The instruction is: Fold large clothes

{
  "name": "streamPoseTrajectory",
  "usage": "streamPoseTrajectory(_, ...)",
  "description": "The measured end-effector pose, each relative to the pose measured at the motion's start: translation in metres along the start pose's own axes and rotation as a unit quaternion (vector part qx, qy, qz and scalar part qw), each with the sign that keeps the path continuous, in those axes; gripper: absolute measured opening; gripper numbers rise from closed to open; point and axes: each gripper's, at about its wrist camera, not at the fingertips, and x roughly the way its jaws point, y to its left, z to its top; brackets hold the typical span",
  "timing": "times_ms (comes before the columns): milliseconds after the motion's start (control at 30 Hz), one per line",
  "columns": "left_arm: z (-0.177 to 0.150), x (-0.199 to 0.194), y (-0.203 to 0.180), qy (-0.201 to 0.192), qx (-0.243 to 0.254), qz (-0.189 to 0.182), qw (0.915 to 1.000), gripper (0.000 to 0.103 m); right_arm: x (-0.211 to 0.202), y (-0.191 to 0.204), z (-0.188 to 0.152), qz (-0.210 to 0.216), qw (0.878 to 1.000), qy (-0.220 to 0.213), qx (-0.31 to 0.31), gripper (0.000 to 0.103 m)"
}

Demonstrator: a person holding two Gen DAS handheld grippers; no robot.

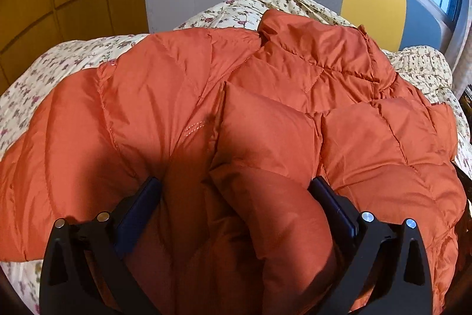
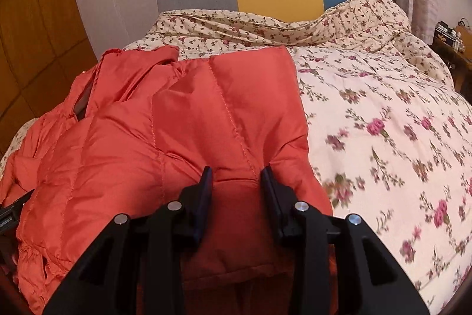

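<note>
Lying on floral quilt [image 2: 368, 96]: orange puffer jacket [image 1: 165, 96]

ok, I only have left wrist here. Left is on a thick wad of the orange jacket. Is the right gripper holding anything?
Observer: Yes. The right gripper is clamped on a fold of the orange jacket, close to the jacket's right-hand edge.
Operator: And what's past that edge? My view cuts off there.
Observer: Only the floral duvet shows on that side of the bed.
</note>
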Motion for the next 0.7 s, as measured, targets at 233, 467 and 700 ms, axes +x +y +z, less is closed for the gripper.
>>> streamPoseTrajectory(233,0.002,-0.04,0.037,0.003,-0.047,-0.038,0.9982,0.1,0.001,0.002,0.0,-0.006,1.0,0.001,-0.004,0.036)
streamPoseTrajectory(467,-0.022,-0.092,0.138,-0.036,-0.17,0.041,0.984,0.1,0.002,0.009,-0.001,-0.018,1.0,0.001,-0.014,0.037)
streamPoseTrajectory(700,-0.083,-0.13,0.236,-0.043,-0.361,0.105,0.9255,0.1,0.002,0.009,-0.001,-0.018,1.0,0.001,-0.014,0.037)
